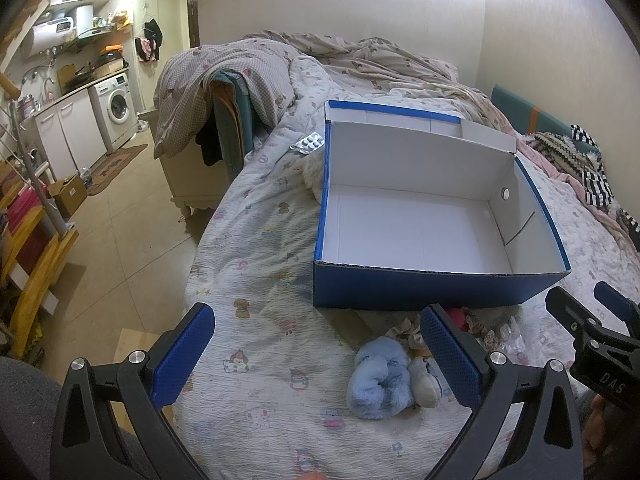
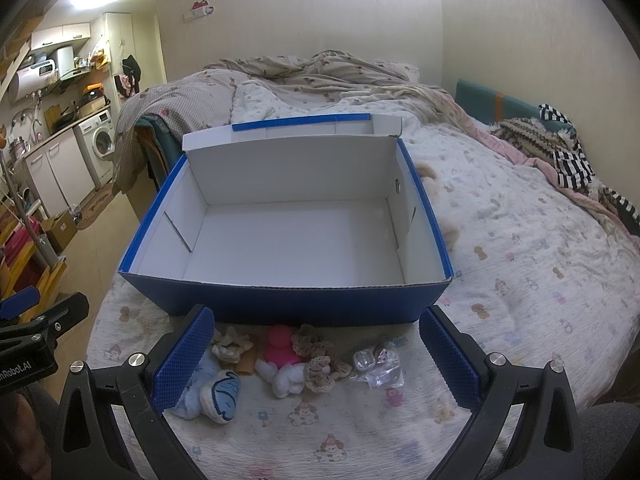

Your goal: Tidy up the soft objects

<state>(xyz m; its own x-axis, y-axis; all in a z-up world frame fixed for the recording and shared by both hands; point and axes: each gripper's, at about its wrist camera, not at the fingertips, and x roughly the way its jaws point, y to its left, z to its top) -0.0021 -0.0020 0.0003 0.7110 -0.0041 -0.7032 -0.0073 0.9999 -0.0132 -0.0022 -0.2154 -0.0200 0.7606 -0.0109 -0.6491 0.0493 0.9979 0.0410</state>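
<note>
Both grippers, left [image 1: 316,354] and right [image 2: 316,354], hover low over the bed [image 2: 520,280], jaws wide and empty, before the box [image 2: 288,236], kitchen [image 1: 80,92] beyond.

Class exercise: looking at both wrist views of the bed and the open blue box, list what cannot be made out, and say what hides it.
- Fluffy toy, right wrist view: mostly hidden behind the blue box.
- Blister pack, left wrist view: print too small to read.
- Clear plastic items, right wrist view: too small to identify.
- Light blue plush, right wrist view: partly covered by the right hand-held gripper.
</note>
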